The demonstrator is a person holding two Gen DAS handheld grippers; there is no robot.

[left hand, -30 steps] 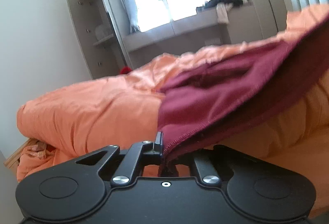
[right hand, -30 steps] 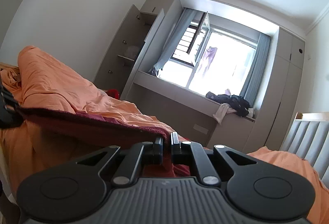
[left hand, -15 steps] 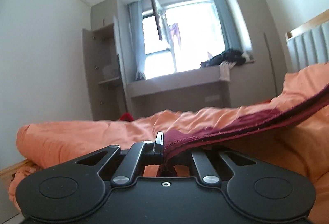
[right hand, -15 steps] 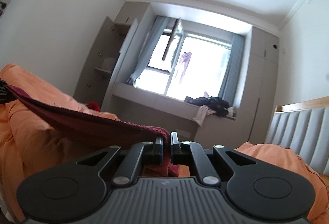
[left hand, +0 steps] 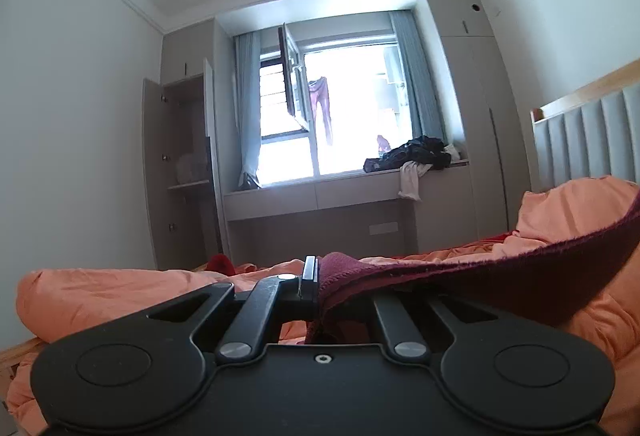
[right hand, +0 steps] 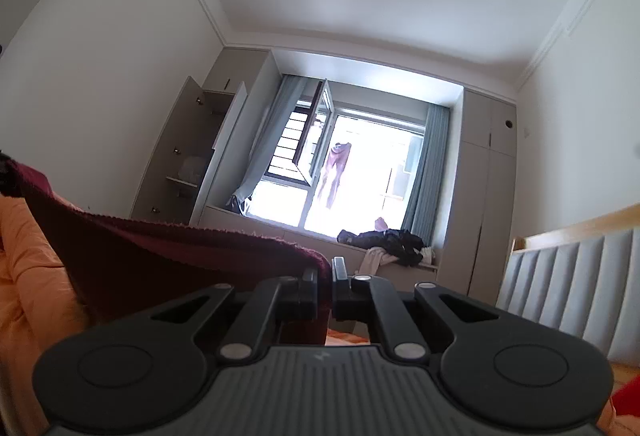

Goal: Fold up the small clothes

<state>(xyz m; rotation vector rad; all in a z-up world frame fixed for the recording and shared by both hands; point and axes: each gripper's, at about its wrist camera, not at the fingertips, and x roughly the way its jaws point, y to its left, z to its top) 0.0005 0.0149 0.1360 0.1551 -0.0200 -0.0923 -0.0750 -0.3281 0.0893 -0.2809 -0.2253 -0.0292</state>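
Maroon cloth [left hand: 500, 276] hangs stretched between the two grippers, raised above an orange duvet [left hand: 104, 300] that covers the bed.

Left gripper [left hand: 316, 276] sits closed on one corner of the cloth. Its left finger shows as a thin black blade, and the fabric bunches up right against it and drapes over where the other finger should be, so that one is hidden. From this pinch the cloth runs off to the right and climbs toward the frame edge, its rough hem on top and its underside in shadow above the duvet.

Right gripper [right hand: 325, 286] is clamped on the opposite corner. Both fingers [right hand: 340, 270] stand nearly together with only the thickness of the fabric between them, and the cloth [right hand: 160, 260] folds over the left finger and spreads away to the left in a broad sagging sheet. At the far left edge of that view its other end reaches a dark shape, too cut off to make out.

Beyond both grippers the room shows an open wardrobe [left hand: 180, 172], a bright window [left hand: 340, 112] with a garment hanging in it, a heap of dark clothes [left hand: 416, 156] on the ledge, and a grey padded headboard [right hand: 568, 276] to the right.
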